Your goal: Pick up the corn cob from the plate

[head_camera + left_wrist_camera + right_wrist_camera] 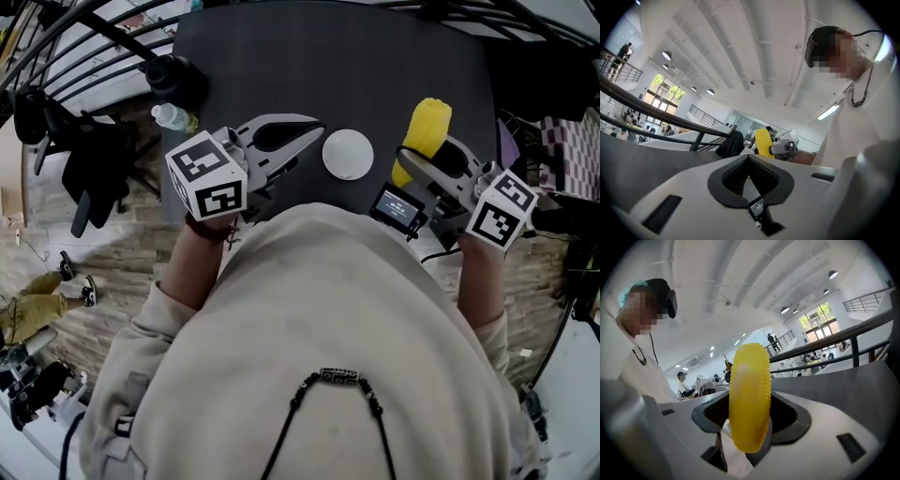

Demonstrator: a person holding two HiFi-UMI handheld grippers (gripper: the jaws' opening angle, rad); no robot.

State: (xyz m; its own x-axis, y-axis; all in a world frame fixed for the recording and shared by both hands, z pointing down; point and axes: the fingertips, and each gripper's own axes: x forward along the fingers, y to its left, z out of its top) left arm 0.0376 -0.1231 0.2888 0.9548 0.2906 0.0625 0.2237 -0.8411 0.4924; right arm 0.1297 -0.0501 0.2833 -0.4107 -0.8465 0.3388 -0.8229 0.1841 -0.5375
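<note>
A round dark grey tabletop (337,84) fills the 12 o'clock half of the head view. My cream sweatshirt (319,356) fills the 6 o'clock half.

My left gripper (317,131), grey with a black-and-white marker cube, lies just beside the plate at its 9 o'clock. Its own view shows the black ribbed pads (761,173) pressed together at the tips, with nothing between them.

My right gripper (412,161) reaches in from 4 o'clock and pinches a yellow corn cob (427,127) across its lower half. In the right gripper view the cob (750,394) stands upright between the pads, its rows of kernels showing.

A small round white plate (348,154) sits on the tabletop between the two grippers. The cob is apart from it, at about its 2 o'clock.

A small lit screen (396,208) sits on the right gripper's body.
</note>
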